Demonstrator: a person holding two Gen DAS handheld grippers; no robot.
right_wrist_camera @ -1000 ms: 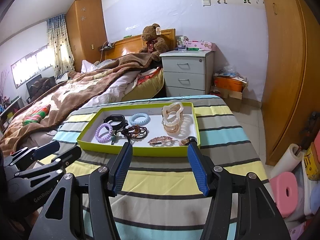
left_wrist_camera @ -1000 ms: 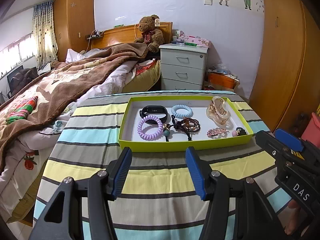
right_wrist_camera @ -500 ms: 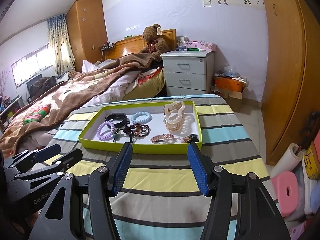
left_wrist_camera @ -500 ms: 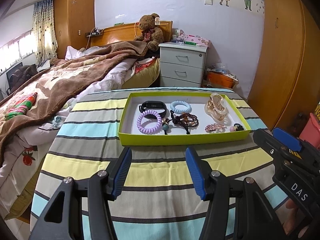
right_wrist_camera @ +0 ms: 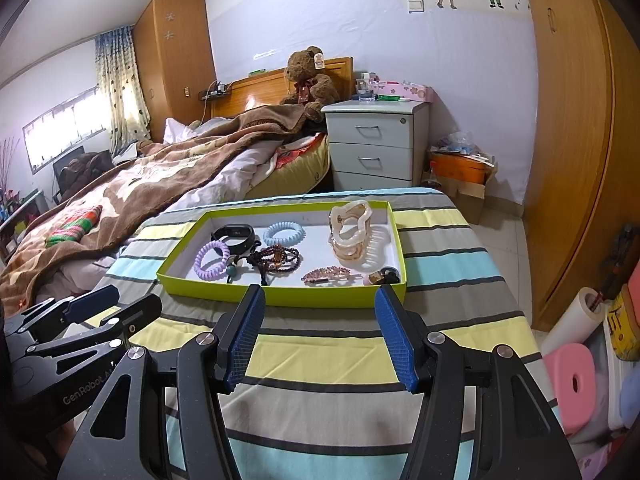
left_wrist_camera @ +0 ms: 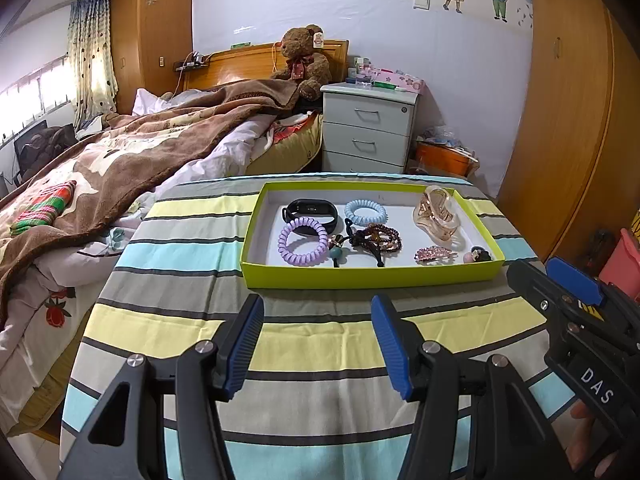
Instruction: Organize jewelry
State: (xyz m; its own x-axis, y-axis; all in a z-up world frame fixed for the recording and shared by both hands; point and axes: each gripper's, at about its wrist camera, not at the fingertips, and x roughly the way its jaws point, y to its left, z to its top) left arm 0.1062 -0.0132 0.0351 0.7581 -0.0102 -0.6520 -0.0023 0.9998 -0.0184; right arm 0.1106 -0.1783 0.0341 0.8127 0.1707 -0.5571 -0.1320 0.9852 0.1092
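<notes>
Left gripper [left_wrist_camera: 318, 342]: jaws spread wide, nothing between the blue pads, poised over the striped tablecloth [left_wrist_camera: 312, 344] at lower centre of its view, short of the tray. Right gripper [right_wrist_camera: 320, 336]: likewise wide apart and holding nothing, its fingertips at lower centre of its own view, just short of the tray's near wall. The lime-green tray [left_wrist_camera: 368, 276] sits at mid-frame, and every visible piece of jewelry lies inside it: black smart band [left_wrist_camera: 310, 210], lilac spiral hair tie [left_wrist_camera: 302, 242], pale blue spiral hair tie [left_wrist_camera: 365, 212], brown bead bracelets [left_wrist_camera: 378, 238] tangled with a dark cord and a teal bead, rhinestone hair clip [left_wrist_camera: 434, 255], translucent claw clip [left_wrist_camera: 438, 216], and a small pink-and-black piece [left_wrist_camera: 478, 256] in the right near corner. No piece shows on the cloth outside the tray. Judgement: the scene fits either pieces gathered in the tray and awaiting sorting, or a collection already finished; the pictures do not settle which. Any reach into the tray must clear the raised near wall and come down from above; the bracelet tangle would likely drag neighbours. Open cloth lies left and in front of the tray; the table edge falls away at right of frame toward floor clutter, and the bed [left_wrist_camera: 100, 168] adjoins at left.
</notes>
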